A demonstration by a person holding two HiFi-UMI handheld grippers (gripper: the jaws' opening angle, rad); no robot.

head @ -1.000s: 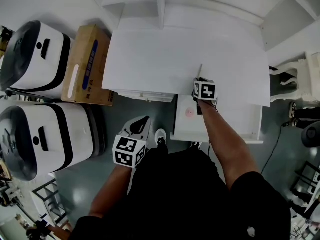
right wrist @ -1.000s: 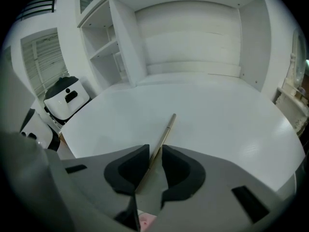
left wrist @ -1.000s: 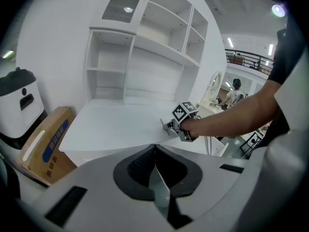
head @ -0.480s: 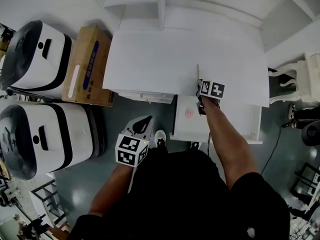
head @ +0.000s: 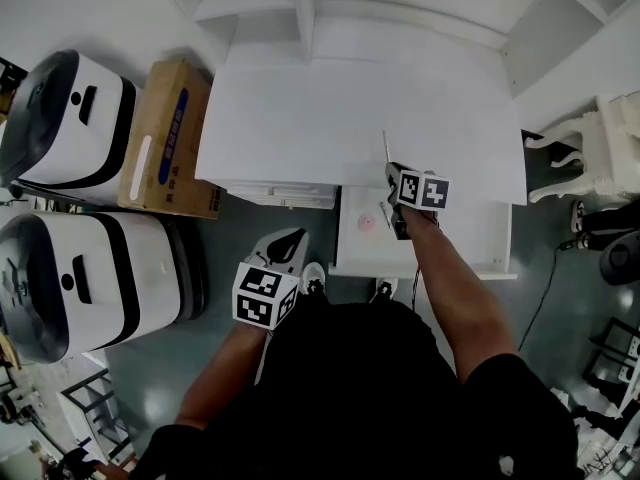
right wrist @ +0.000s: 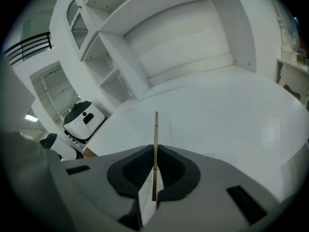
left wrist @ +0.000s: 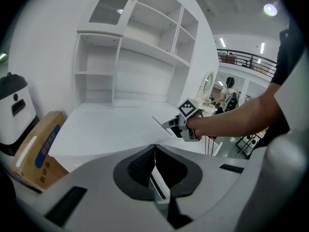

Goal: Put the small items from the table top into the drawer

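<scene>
Low at centre-left of the head view, the left gripper hangs beside the person with its jaws pressed together on nothing (its own view shows the same). Right of centre, the right gripper is clamped on a thin stick, which points up and back over the front edge of the table. The open drawer lies just below it, with a pink item already inside at its left. The stick looks ready to go in: I would draw it back clear of the table edge, tip it flat, lower it well inside, and only then let go.
</scene>
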